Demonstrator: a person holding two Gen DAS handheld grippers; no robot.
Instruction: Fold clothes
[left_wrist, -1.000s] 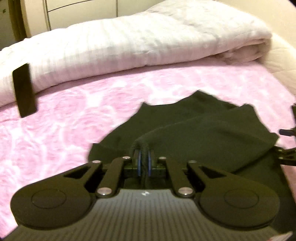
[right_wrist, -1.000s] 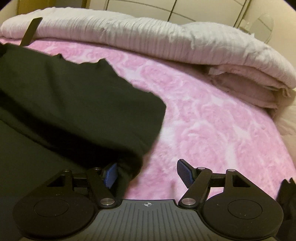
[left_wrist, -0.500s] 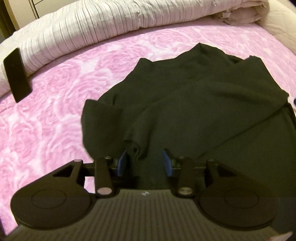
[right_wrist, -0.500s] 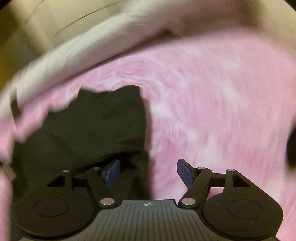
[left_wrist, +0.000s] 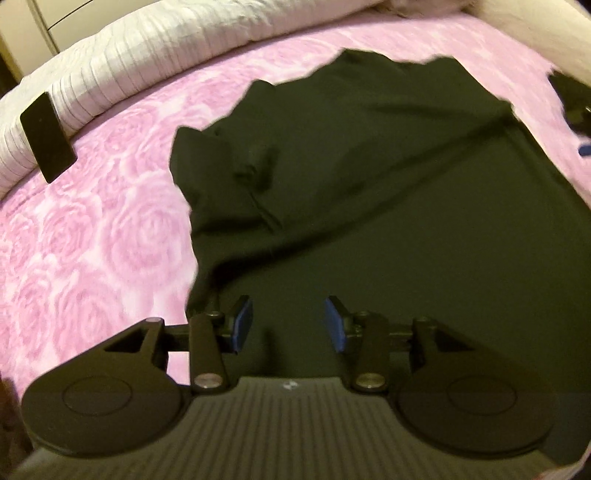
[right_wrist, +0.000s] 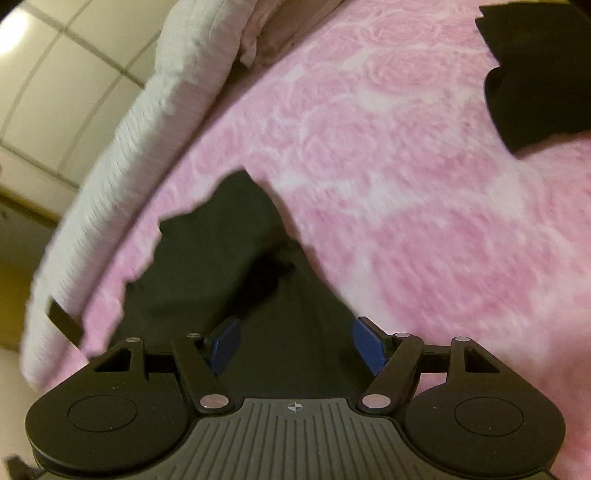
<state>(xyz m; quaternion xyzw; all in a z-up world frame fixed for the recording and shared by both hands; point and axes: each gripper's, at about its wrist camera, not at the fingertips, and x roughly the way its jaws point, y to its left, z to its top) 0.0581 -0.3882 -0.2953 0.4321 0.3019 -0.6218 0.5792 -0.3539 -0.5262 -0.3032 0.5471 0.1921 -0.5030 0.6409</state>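
Note:
A black garment (left_wrist: 388, 166) lies spread on the pink rose-patterned bed cover (left_wrist: 92, 229), with a sleeve folded in at its left side. My left gripper (left_wrist: 287, 317) hovers over the garment's near left edge. Its jaws are opening, and nothing is between the blue pads (left_wrist: 242, 325). In the right wrist view the same garment (right_wrist: 221, 251) shows as a dark wedge under my right gripper (right_wrist: 297, 339), which is open and tilted, with only flat cloth below its pads.
A folded white duvet (left_wrist: 147, 48) runs along the far side of the bed. A flat black slab (left_wrist: 47, 136) leans against it at the left. Another dark piece of clothing (right_wrist: 535, 74) lies at the upper right of the right wrist view. Cupboard doors (right_wrist: 55, 55) stand behind.
My left gripper let go of the bunched fold and opened, and the cloth now lies flat. The right gripper stayed open, rolled strongly and lifted off the garment's edge.

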